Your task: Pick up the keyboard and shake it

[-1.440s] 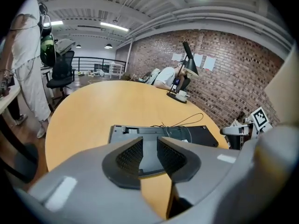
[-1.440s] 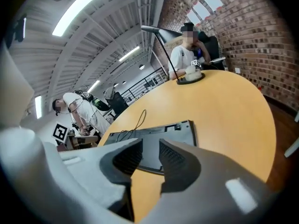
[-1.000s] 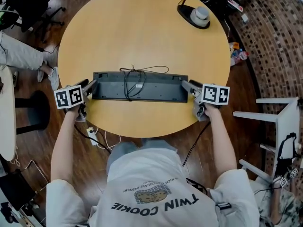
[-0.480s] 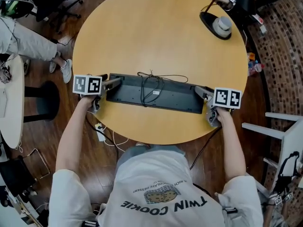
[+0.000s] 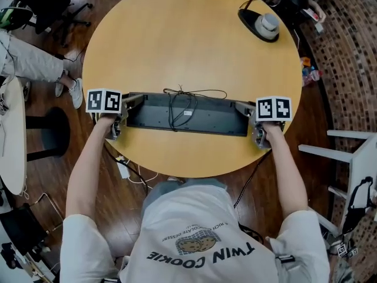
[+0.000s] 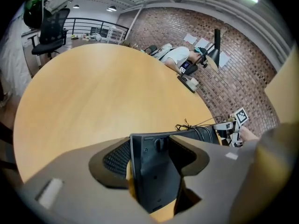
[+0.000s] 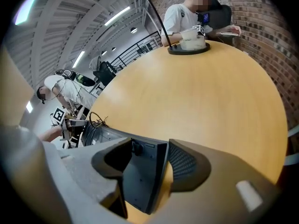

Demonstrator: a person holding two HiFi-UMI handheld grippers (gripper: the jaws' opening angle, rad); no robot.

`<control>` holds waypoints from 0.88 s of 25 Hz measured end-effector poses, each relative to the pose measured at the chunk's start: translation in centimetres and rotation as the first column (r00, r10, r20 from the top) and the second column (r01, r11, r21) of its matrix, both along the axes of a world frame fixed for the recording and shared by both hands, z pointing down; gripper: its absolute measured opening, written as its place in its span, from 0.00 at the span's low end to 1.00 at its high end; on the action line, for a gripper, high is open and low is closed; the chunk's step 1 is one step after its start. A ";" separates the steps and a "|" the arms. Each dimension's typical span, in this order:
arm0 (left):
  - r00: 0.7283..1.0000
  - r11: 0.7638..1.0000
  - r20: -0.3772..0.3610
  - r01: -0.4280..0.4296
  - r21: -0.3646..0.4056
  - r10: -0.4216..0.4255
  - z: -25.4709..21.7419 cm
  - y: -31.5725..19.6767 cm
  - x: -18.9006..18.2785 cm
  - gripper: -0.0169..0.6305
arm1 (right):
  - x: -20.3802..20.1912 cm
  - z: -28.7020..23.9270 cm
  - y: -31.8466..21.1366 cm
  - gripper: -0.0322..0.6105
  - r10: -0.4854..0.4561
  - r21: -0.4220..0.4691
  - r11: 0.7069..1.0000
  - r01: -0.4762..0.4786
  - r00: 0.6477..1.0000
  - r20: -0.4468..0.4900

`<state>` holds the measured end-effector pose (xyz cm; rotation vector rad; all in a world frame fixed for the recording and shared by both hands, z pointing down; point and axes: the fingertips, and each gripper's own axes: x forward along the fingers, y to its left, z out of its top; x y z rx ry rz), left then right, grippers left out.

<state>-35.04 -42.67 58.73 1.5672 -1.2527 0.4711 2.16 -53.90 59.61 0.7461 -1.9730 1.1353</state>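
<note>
Left hand-held gripper: at the keyboard's left end, jaws apart with that end between them. They have just been closing, yet a sliver of desk shows between one pad and the plastic, so I see no squeeze.
Keyboard: dark, lying flat on the round desk near the person's edge, seemingly keys-down with its plain back up.
Cable: bundled loosely on the keyboard's back, left of middle, with loops trailing onto the desk behind.
Right hand-held gripper: at the right end, jaws spread wide around it. They have just been opening, and a gap shows beside its pad, so it is not gripping.
Handling: probably light, stiff plastic. It is long enough to twist or swing if taken at one end only, and its smooth faces could slip during a shake. The loose cable will likely flap and may slide off.
Where to hold: both short ends at once, pads pressing the upper and lower faces, set well onto the body rather than on the very lip.
Change from a second ago: the keyboard lies on the desk as before, with the cable in the same spot. The left marker cube and right marker cube sat beside the keyboard's near edge then. They now sit about level with its far edge, so both grippers appear tipped further forward.
</note>
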 end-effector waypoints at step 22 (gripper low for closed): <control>0.972 0.951 0.232 -0.034 0.308 -0.040 -6.6 3.9 0.1 0.41 | 0.8 -6.6 3.0 0.40 0.024 0.456 0.890 -0.026 1.000 0.011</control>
